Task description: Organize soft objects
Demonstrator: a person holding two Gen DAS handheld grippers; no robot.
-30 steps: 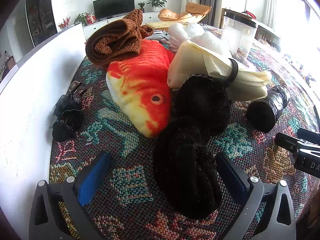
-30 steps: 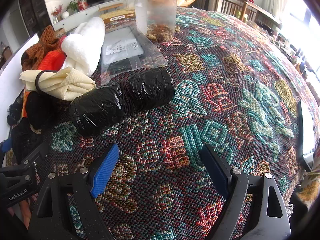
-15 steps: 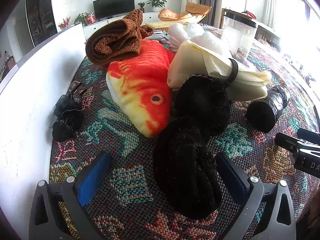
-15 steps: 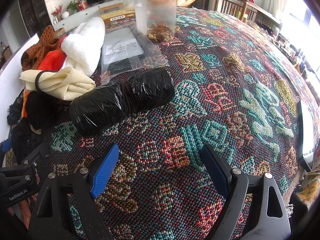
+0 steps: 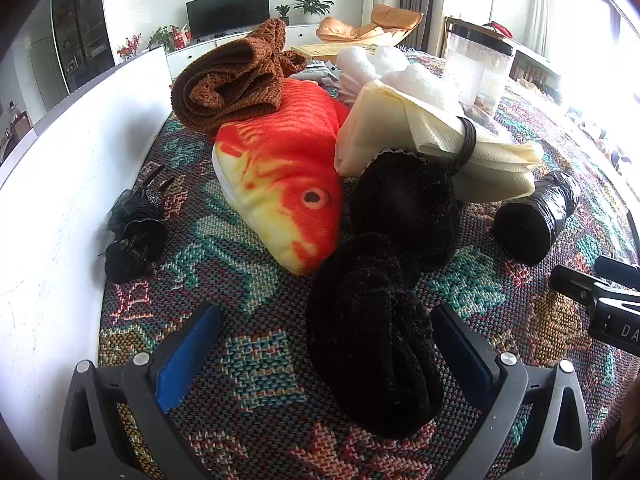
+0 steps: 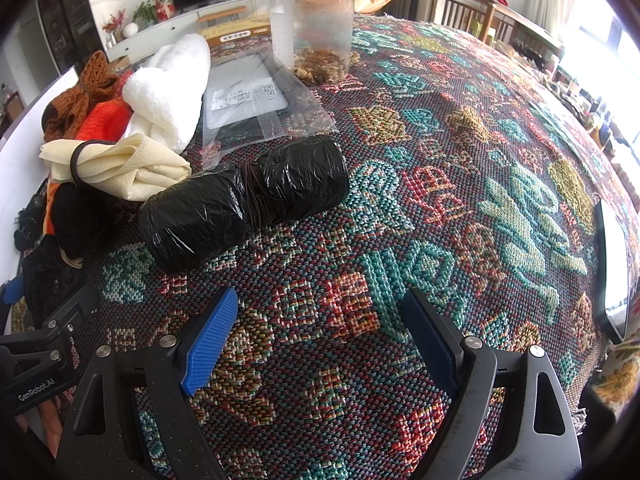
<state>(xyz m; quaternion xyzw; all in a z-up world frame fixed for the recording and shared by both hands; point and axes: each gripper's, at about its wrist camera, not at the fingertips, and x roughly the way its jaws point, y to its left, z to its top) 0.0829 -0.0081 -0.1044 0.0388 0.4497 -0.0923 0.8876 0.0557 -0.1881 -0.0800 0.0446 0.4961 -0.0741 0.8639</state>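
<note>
**Soft things heaped along the left edge, both grippers spread wide**

Where the woven tablecloth (image 6: 460,152) covers the whole table, a white board (image 5: 60,208) stands along its left edge and the soft things lie heaped beside it. Largest is the orange fish plush (image 5: 280,176), lying lengthwise with its head toward the camera. A brown knit cloth (image 5: 236,84) rests folded on its tail end. Touching its right side is a cream cloth bundle (image 5: 408,136) cinched by a dark band, with a white fluffy towel (image 6: 168,92) behind it. A black fuzzy item (image 5: 376,340) lies on the cloth just in front of the plush's head, a second black fuzzy item (image 5: 404,208) touching it behind. The left gripper (image 5: 324,360) stands with jaws wide apart, the near fuzzy item between them and pressed against the right pad only. The right gripper (image 6: 320,344) is likewise spread wide over bare cloth, nothing between its fingers. Ahead of it lies a black plastic roll (image 6: 244,208) tied round the middle, then a clear jar (image 6: 312,28) and a flat plastic bag (image 6: 256,100). Black hair clips (image 5: 134,228) sit against the board.
</note>
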